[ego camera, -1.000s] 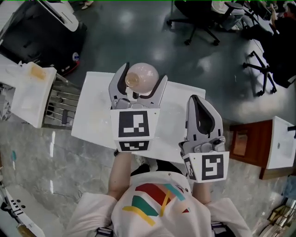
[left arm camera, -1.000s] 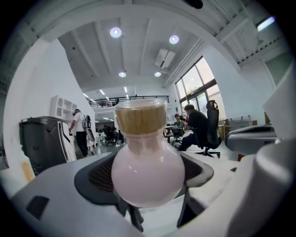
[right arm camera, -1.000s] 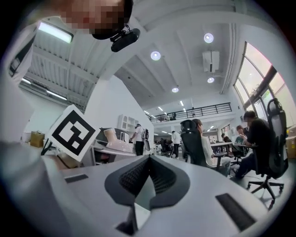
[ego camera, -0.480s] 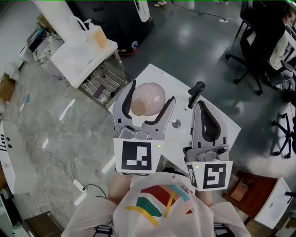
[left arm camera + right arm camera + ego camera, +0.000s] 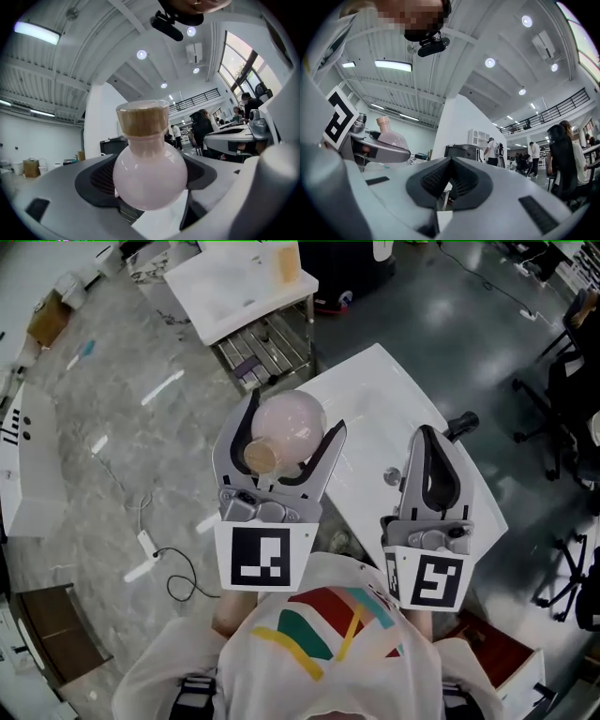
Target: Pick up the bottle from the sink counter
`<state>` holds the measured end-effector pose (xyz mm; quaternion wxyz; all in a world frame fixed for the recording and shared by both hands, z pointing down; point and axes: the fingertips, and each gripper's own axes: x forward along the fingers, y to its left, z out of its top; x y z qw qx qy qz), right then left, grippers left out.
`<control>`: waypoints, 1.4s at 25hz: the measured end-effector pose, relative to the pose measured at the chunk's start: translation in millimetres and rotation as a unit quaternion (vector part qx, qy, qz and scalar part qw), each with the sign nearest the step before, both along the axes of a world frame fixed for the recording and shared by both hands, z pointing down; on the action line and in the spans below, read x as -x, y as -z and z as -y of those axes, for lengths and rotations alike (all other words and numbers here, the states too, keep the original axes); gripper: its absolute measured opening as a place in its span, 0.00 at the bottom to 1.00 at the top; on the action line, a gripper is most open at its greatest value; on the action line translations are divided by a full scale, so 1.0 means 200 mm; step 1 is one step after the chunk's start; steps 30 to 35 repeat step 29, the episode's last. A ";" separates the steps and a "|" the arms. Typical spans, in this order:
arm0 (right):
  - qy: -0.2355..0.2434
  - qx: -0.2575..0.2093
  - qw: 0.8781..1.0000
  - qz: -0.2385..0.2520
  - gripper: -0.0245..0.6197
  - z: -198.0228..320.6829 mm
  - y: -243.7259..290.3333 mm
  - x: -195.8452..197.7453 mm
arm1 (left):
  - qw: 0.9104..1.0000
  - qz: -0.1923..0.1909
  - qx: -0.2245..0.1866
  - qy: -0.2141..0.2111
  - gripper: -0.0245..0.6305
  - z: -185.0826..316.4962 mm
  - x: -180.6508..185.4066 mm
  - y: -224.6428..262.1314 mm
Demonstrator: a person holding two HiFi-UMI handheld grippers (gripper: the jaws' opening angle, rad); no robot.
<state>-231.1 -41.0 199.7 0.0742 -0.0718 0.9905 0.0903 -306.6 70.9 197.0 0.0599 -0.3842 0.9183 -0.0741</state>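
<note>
The grey marbled floor (image 5: 112, 474) takes up most of your head view. On it the white worktop (image 5: 375, 399) stands at an angle, running from upper centre down to your right. A second white table (image 5: 234, 282) with a wire rack under it stands beyond the worktop, at the top of that view.

Your left hand-held gripper (image 5: 292, 413) is raised in front of your chest. Its jaws are clamped on the round body of the bottle (image 5: 286, 427), one on each side. Your left gripper view confirms it: the pale pink bulb (image 5: 150, 173) sits between the dark pads, with ceiling and hall behind it, so the bottle is off the worktop and in the air.

Your right hand-held gripper (image 5: 429, 442) is held just beside the left, over the worktop's near end. Its jaws are together, pad against pad.

A black handle (image 5: 461, 424) projects at the worktop's far right edge. The bottle's cork (image 5: 260, 456) points back toward you. A small metal drain (image 5: 392, 476) shows in the worktop between the two grippers.
</note>
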 end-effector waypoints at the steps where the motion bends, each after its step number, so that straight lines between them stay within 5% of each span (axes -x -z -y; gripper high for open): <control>1: 0.004 0.000 1.000 -0.003 0.06 -0.01 -0.01 0.01 | 1.000 0.000 -0.002 0.009 0.64 -0.03 0.00 0.00; 35: -0.004 -0.008 0.999 -0.031 0.06 -0.04 -0.05 0.00 | 1.000 -0.007 -0.008 0.023 0.64 -0.09 0.00 0.02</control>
